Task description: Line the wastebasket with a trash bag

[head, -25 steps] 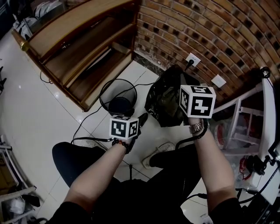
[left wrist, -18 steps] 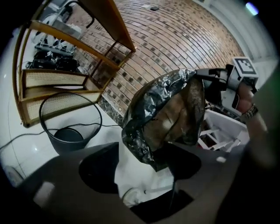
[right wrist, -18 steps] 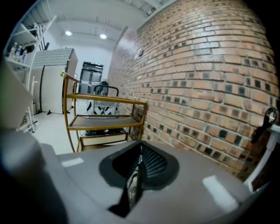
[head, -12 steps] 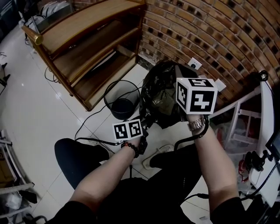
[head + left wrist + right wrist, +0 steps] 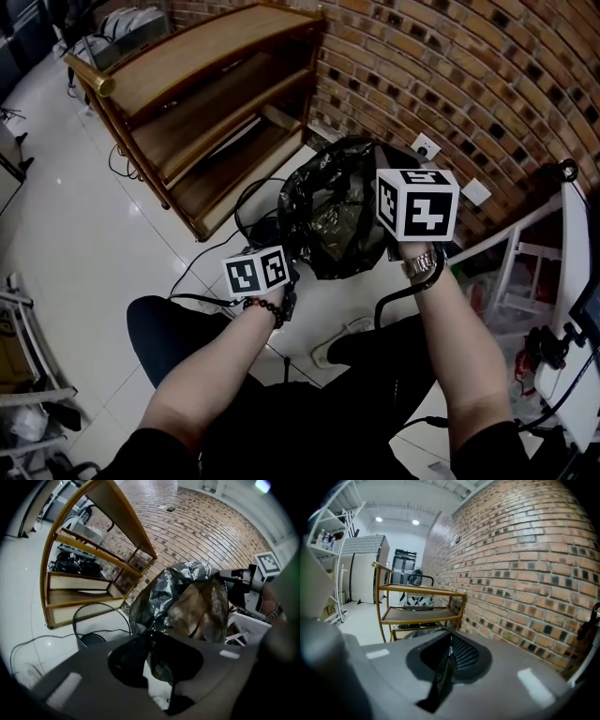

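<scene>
Aloft, bag (image 5: 328, 220) edges in left gripper (image 5: 149, 638), right gripper (image 5: 449, 657)

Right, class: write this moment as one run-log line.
left gripper: jaws just closed onto trash bag | right gripper: shut on trash bag | wastebasket: unlined, on floor

Wooden shelf unit (image 5: 202, 103), three tiers, standing against the brick wall (image 5: 487, 75). Two white wall sockets (image 5: 427, 148) low on the brick. White tiled floor (image 5: 75, 244), black cable (image 5: 192, 267) trailing across it. White metal rack (image 5: 530, 248) at right.
</scene>
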Demonstrator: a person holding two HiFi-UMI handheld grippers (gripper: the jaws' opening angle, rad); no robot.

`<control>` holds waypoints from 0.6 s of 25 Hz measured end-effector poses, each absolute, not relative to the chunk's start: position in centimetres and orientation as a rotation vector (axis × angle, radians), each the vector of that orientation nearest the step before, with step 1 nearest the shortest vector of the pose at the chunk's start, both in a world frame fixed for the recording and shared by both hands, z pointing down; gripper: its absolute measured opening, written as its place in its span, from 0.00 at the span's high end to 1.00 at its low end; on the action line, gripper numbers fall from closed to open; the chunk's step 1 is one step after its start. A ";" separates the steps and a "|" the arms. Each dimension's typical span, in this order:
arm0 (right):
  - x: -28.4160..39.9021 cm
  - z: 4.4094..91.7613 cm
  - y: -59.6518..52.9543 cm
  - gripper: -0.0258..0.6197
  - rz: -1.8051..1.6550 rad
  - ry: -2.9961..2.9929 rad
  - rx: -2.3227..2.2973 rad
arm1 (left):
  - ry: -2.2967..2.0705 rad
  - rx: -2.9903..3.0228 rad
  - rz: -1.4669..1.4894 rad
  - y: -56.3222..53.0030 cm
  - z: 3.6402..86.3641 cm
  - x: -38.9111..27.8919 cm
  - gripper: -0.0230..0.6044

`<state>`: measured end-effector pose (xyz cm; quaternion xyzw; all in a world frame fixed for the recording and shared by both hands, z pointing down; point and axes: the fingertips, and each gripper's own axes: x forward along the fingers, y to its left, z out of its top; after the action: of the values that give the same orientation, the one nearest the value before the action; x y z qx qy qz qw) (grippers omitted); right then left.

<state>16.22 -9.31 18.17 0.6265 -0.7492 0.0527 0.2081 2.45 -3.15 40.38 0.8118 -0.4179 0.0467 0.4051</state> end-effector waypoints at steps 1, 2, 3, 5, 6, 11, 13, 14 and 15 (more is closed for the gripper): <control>16.2 18.4 -9.5 0.96 0.153 -2.087 1.740 | -1.083 2.058 0.128 -3.6 39.9 1.5 0.85; 16.1 18.6 -9.6 0.96 0.162 -2.088 1.737 | -1.111 2.065 0.135 -4.1 39.3 0.4 0.85; 16.0 18.9 -9.7 0.96 0.174 -2.088 1.735 | -1.136 2.070 0.139 -4.5 38.8 -0.6 0.85; 16.0 19.7 -9.9 0.96 0.206 -2.084 1.732 | -1.183 2.080 0.147 -5.3 37.7 -2.7 0.85; 16.0 20.0 -10.0 0.96 0.224 -2.083 1.731 | -1.204 2.087 0.153 -5.7 37.2 -3.6 0.85; 15.4 22.4 -10.5 0.96 0.295 -2.093 1.688 | -1.284 2.122 0.196 -7.5 34.8 -7.8 0.85; 15.0 23.5 -10.6 0.96 0.331 -2.097 1.665 | -1.297 2.128 0.222 -8.3 34.2 -9.0 0.85; 14.9 23.8 -10.6 0.96 0.347 -2.087 1.659 | -1.300 2.130 0.243 -8.6 34.0 -9.5 0.85; 14.8 24.1 -10.4 0.96 0.360 -2.067 1.659 | -1.303 2.131 0.268 -9.0 34.0 -9.9 0.85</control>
<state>14.79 -10.40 24.09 0.6035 -0.7518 0.1308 0.2314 -9.93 -9.00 33.99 0.8067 -0.4932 0.1014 0.3094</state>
